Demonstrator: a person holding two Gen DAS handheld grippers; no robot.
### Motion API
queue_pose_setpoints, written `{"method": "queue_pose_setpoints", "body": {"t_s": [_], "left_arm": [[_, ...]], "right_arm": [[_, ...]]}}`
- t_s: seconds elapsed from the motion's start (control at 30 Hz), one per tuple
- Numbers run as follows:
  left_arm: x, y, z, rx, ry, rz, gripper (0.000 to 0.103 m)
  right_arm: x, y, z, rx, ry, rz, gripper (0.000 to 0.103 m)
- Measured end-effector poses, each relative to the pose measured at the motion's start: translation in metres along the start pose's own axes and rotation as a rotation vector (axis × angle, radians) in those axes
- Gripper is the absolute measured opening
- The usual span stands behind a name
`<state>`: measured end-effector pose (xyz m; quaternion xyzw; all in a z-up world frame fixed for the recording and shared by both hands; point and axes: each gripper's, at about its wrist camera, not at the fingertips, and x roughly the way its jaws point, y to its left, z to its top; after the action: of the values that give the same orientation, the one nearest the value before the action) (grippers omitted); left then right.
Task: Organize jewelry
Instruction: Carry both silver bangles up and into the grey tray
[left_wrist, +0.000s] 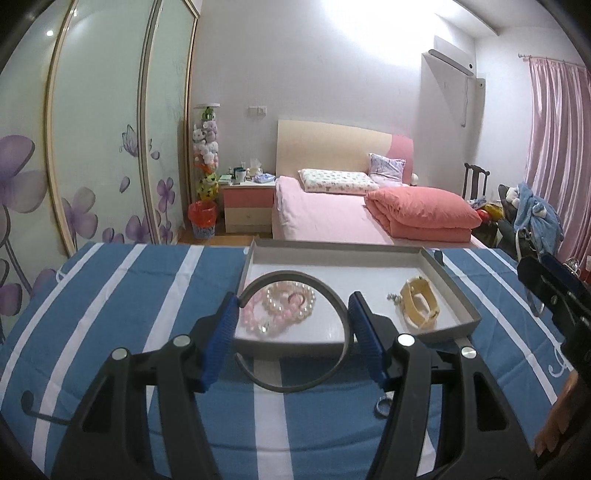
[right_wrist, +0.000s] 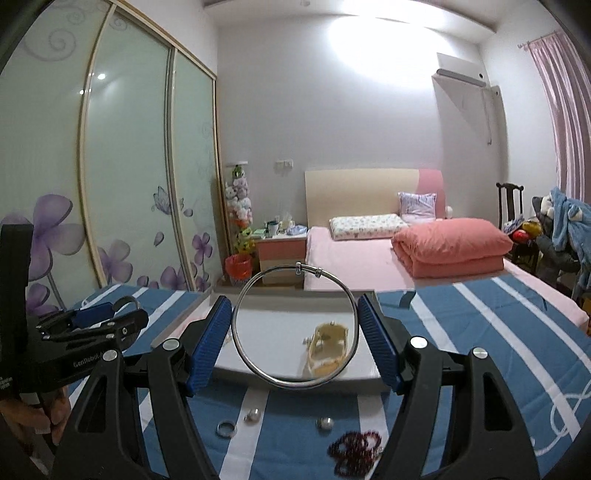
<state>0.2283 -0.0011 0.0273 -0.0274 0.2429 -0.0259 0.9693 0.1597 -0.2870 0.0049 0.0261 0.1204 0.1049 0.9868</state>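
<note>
Silver bangle clamped in right gripper; left gripper grips grey headband over tray.

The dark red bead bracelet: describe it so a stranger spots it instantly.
On the blue-and-white striped cloth, look in front of the grey tray, nearest the camera. The dark red bead bracelet lies there, a beaded heap beside small silver rings.

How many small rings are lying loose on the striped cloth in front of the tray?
3, seen from the right tool's camera: one silver ring on the left, one just beside it nearer the tray, one further right by the dark red beads. The tools may hide more.
</note>
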Motion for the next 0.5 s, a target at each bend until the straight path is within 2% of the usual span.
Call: {"method": "queue_pose_setpoints", "body": {"t_s": [0.27,0.5], "left_arm": [[0.026,-0.006,0.015,0.012,-0.013,0.011,0.06],[0.062,-0.01,0.02,0.009,0.02,0.007,0.06]], "right_arm": [[0.024,0.001,0.011,-0.001,-0.027,-0.012,0.07],[0.057,-0.005,0.006,0.002,0.021,-0.017,0.07]]}}
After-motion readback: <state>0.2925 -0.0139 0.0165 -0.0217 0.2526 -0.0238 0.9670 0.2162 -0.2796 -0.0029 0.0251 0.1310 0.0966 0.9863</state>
